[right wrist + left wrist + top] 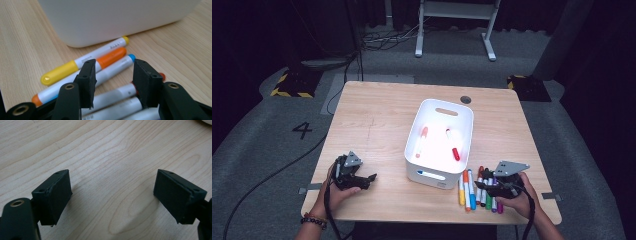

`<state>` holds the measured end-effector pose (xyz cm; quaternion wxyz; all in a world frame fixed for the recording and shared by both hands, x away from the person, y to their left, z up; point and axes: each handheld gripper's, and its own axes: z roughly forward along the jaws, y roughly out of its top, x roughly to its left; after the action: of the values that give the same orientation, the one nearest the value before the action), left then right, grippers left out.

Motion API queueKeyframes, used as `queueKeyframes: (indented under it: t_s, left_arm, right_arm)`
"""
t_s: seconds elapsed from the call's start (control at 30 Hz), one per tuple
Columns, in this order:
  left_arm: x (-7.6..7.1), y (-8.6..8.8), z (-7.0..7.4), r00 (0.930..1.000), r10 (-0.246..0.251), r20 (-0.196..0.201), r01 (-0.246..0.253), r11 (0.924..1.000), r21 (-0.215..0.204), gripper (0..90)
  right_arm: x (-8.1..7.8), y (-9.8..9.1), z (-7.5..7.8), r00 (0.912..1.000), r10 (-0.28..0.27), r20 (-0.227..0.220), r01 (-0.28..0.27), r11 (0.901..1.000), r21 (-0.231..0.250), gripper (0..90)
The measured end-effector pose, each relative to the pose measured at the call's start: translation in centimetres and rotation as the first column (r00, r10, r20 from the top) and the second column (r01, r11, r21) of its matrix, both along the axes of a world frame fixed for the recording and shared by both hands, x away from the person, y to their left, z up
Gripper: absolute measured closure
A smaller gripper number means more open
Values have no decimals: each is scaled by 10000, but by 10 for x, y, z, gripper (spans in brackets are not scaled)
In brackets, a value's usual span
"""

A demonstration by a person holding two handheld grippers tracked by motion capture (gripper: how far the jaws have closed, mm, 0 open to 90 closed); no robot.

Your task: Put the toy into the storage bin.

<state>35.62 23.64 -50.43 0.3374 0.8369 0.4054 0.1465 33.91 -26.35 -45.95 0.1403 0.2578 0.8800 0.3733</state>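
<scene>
Pale wooden table [377,125] is filling mid-frame, carrying a white bin [463,131]. At lower right, the right tool [493,187] is hovering over the markers [468,192], jaws apart, gripping nothing. At lower left, the left tool [362,180] is resting with jaws wide apart.

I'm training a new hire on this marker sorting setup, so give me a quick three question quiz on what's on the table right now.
1. True or false: the white bin already has markers inside.
2. Which side of the bin is the row of loose markers on, seen from the high view? A) left B) right C) behind
3. What lies between the left gripper's open jaws?

Key
1. True: two red-capped markers lie in it.
2. B, beside its near right corner, under the right gripper, whose jaws stand apart over them.
3. Nothing but bare table.
</scene>
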Motion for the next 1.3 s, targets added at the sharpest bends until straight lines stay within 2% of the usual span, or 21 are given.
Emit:
queueKeyframes:
  t_s: [0.17, 0.3, 0.37, 0.4, 0.47, 0.53, 0.67, 0.8, 1.03, 1.17, 1.3]
  left_arm:
    - [0, 0, 0, 10000, -8, 5, 8, 10000, 13, 149]
    - [0, 0, 0, 10000, -4, -3, 4, 10000, 15, 149]
    - [0, 0, 0, 10000, 9, -15, -9, 10000, 17, 149]
    - [0, 0, 0, 10000, -3, -8, 3, 10000, 6, 149]
    - [0, 0, 0, 10000, -5, 13, 5, 10000, 2, 149]
    - [0, 0, 0, 10000, -10, -9, 10, 10000, 19, 150]
    - [0, 0, 0, 10000, -10, -4, 10, 10000, -1, 149]
    - [0, 0, 0, 10000, -28, -11, 28, 10000, 7, 149]
    - [0, 0, 0, 10000, -14, -6, 14, 10000, 10, 149]
    - [0, 0, 0, 10000, -22, 5, 22, 10000, 2, 149]
    - [0, 0, 0, 10000, -18, 4, 18, 10000, -2, 149]
  right_arm:
    - [8, 17, -1, 9996, 241, -161, -236, 9993, 304, 542]
    - [8, 27, -3, 9989, 390, -272, -385, 9991, 201, 543]
    - [7, 28, -6, 9998, 76, -159, -81, 9994, -351, 545]
    - [7, 27, -8, 9999, -2, -171, -4, 9994, -357, 546]
    - [8, 22, -12, 9986, -148, -504, 137, 9997, -223, 547]
    - [10, 19, -16, 9975, -408, -572, 385, 9984, -404, 550]
    - [18, 16, -22, 9920, -901, -885, 873, 9956, -352, 556]
    - [23, 18, -26, 9895, -1059, -981, 1026, 9940, -384, 570]
    - [30, 25, -27, 9784, -1800, -1019, 1740, 9826, -652, 633]
    - [33, 26, -27, 9704, -2158, -1086, 2112, 9760, -522, 565]
    - [26, 20, -18, 9741, -2076, -894, 2054, 9781, -335, 533]
